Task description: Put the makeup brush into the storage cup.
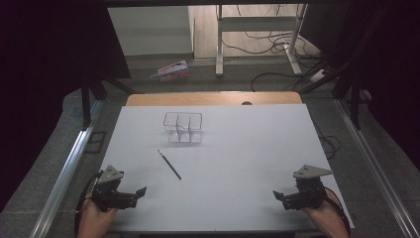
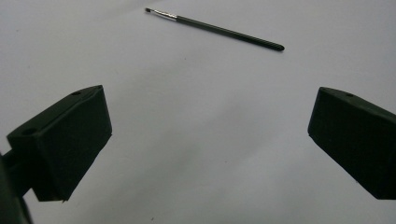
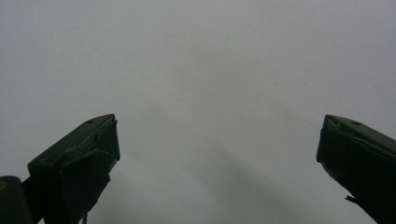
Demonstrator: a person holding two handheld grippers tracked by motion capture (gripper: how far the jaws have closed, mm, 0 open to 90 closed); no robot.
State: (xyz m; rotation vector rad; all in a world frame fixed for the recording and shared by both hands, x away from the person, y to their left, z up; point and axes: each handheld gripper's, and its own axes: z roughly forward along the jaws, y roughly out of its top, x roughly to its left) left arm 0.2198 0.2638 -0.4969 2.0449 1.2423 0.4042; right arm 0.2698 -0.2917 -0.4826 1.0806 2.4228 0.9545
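A thin black brush (image 1: 169, 164) lies flat on the white table sheet (image 1: 237, 148), left of centre; in the left gripper view the brush (image 2: 219, 30) shows its silver ferrule and small tip at the left end. Behind it stands a clear plastic organiser (image 1: 183, 127) with several compartments, which look empty. My left gripper (image 1: 136, 194) rests near the front left edge, open, with nothing between its jaws, a short way in front of the brush. At the front right my right gripper (image 1: 280, 197) is open too, over bare sheet.
A wooden table edge (image 1: 213, 98) shows behind the sheet. On the floor beyond lie a pink-and-blue box (image 1: 171, 71), cables and a white desk frame (image 1: 257, 29). Metal rails (image 1: 64, 173) run along both sides of the table.
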